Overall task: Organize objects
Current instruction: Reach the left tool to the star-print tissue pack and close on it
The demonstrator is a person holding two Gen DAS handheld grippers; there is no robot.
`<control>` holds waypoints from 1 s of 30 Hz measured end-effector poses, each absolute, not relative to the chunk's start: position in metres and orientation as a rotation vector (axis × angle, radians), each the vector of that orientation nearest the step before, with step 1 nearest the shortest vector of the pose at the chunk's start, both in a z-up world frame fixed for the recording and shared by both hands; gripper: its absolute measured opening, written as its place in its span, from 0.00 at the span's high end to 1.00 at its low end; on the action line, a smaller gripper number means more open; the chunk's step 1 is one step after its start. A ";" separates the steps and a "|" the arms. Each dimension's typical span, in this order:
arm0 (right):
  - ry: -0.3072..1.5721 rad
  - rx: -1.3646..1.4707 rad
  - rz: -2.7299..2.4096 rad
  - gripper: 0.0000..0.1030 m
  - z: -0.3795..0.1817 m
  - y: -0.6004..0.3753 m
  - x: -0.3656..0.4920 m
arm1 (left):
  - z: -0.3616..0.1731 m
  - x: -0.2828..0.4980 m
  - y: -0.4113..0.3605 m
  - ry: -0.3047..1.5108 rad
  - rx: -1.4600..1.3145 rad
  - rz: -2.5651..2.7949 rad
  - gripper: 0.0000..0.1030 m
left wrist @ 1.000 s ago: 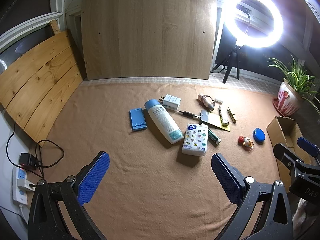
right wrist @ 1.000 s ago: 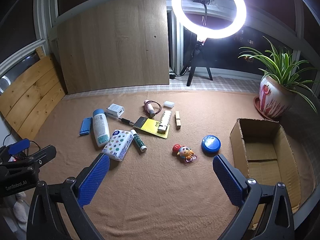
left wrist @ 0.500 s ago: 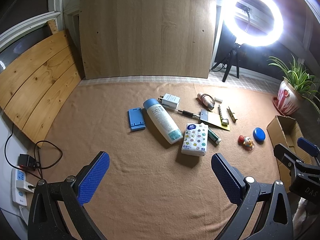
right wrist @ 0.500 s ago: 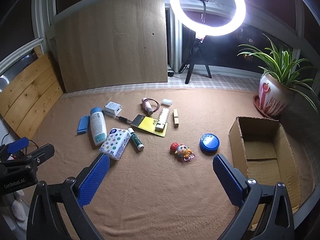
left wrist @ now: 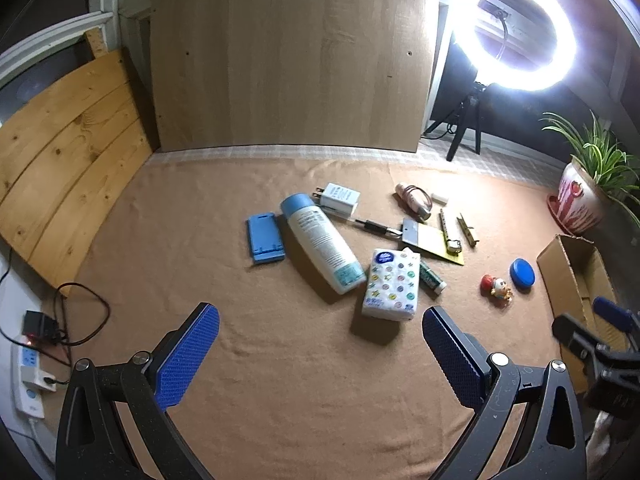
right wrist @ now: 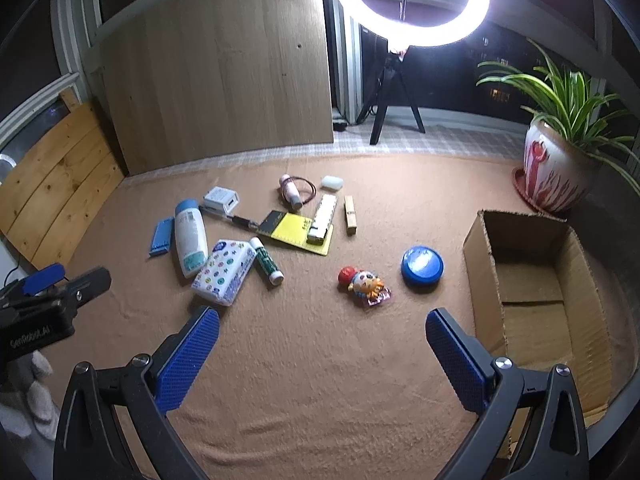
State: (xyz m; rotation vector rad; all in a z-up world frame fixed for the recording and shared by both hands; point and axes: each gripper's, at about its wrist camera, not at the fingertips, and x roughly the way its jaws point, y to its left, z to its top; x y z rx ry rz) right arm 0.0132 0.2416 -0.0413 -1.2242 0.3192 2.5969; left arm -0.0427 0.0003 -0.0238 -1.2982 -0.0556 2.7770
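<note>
Small items lie scattered on a tan cloth [left wrist: 280,380]. Among them are a white bottle with a blue cap [left wrist: 320,246], a patterned tissue pack [left wrist: 392,285], a blue phone stand [left wrist: 264,238], a white charger [left wrist: 339,198], a green tube [left wrist: 432,276], a yellow card [right wrist: 300,234], a clothespin [right wrist: 350,220], a toy figure [right wrist: 365,282] and a blue round lid [right wrist: 422,266]. An open cardboard box [right wrist: 532,280] stands at the right. My left gripper [left wrist: 320,356] is open, near the tissue pack. My right gripper [right wrist: 322,360] is open, a little short of the toy figure.
A ring light on a tripod [right wrist: 408,0] and a wooden board [left wrist: 288,60] stand at the back. A potted plant [right wrist: 556,168] sits at the far right, wooden slats [left wrist: 60,160] at the left. A power strip with cables [left wrist: 30,368] lies at the cloth's left edge.
Both grippers have drifted slightly forward toward the items, which now sit a little nearer in both views. Both stay open and nothing on the cloth has moved.
</note>
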 end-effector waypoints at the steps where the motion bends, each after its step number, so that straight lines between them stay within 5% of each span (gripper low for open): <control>1: 0.326 -1.230 2.595 0.01 -0.042 0.242 0.013 | -0.026 -0.046 0.002 -0.058 -1.297 2.771 0.00; 10: 0.419 -1.279 2.579 0.01 -0.050 0.253 0.017 | -0.047 -0.090 0.035 0.025 -1.325 2.671 0.02; 16: 0.469 -1.306 2.562 0.10 -0.056 0.260 0.020 | -0.063 -0.128 0.050 -0.002 -1.369 2.562 0.13; 22: 0.468 -1.321 2.550 0.18 -0.059 0.263 0.021 | -0.082 -0.167 0.063 -0.032 -1.442 2.475 0.37; 24: 0.471 -1.323 2.543 0.19 -0.060 0.264 0.020 | -0.090 -0.177 0.067 -0.047 -1.469 2.441 0.52; 30: 0.477 -1.326 2.531 0.19 -0.062 0.269 0.021 | -0.104 -0.193 0.086 0.023 -1.507 2.350 0.63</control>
